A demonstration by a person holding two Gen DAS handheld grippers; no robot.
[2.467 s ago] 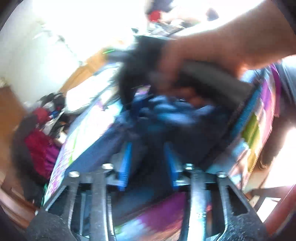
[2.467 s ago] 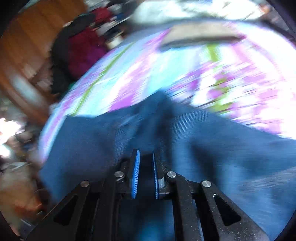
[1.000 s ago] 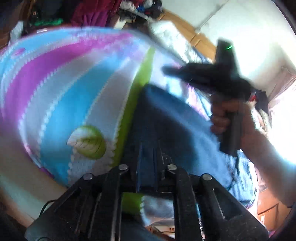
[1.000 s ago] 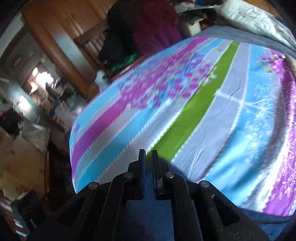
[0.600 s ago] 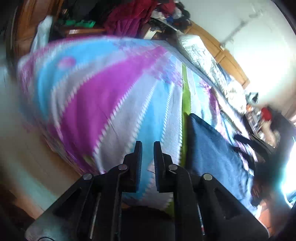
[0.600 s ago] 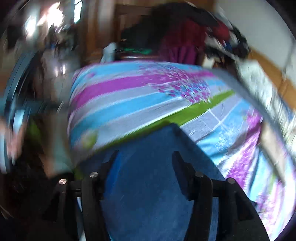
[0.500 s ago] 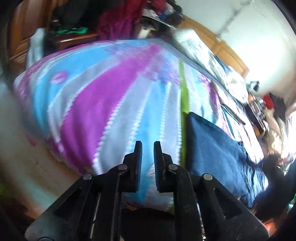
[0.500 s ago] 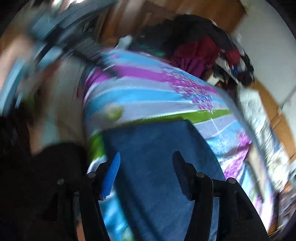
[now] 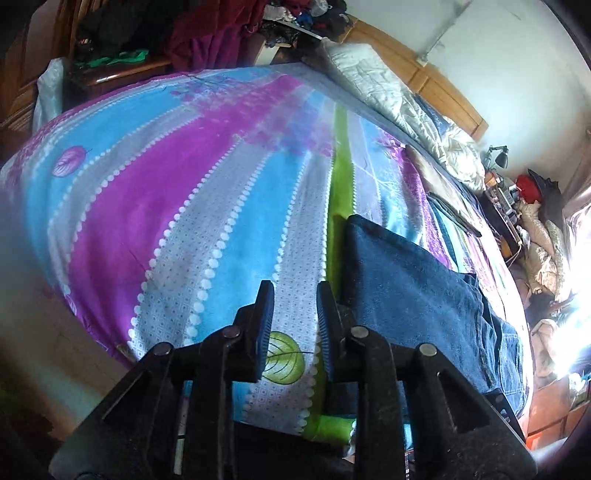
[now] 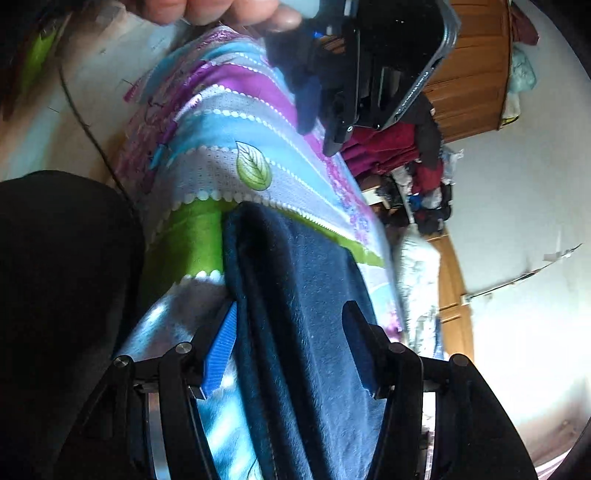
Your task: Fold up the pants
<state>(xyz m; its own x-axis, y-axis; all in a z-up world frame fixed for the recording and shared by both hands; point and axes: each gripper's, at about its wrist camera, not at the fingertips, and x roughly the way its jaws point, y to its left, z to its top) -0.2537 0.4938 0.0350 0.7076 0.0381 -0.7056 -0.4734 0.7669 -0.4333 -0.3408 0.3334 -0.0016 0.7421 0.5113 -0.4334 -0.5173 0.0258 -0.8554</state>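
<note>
The pants (image 9: 413, 291), dark blue denim, are seen folded flat on a bed, lying on a striped bedsheet (image 9: 207, 206) of purple, blue, grey and green bands; in the left wrist view they occupy the lower right of the frame, their near folded edge running alongside the green stripe. The left tongs (image 9: 293, 317) are seen at the lower centre of that view, parted by a narrow gap with nothing between them, held over the sheet just left of the pants and apart from them. A green leaf print (image 9: 282, 356) is seen on the sheet below their tips. In the right wrist view the pants (image 10: 306, 295) fill the lower centre, with the folded edge pointing toward the upper middle. The right tongs (image 10: 291, 350) are spread wide, released, with the pants lying between and beneath the fingers (image 10: 221, 350); whether the fabric is touched cannot be told. The left tongs (image 10: 317, 122) are also caught in the upper centre of this view, above the sheet, with a hand (image 10: 221, 11) at the top edge. A white quilt (image 9: 399, 107) is seen along the far side of the bed, and a pile of dark red clothes (image 9: 214, 33) at the upper left.
</note>
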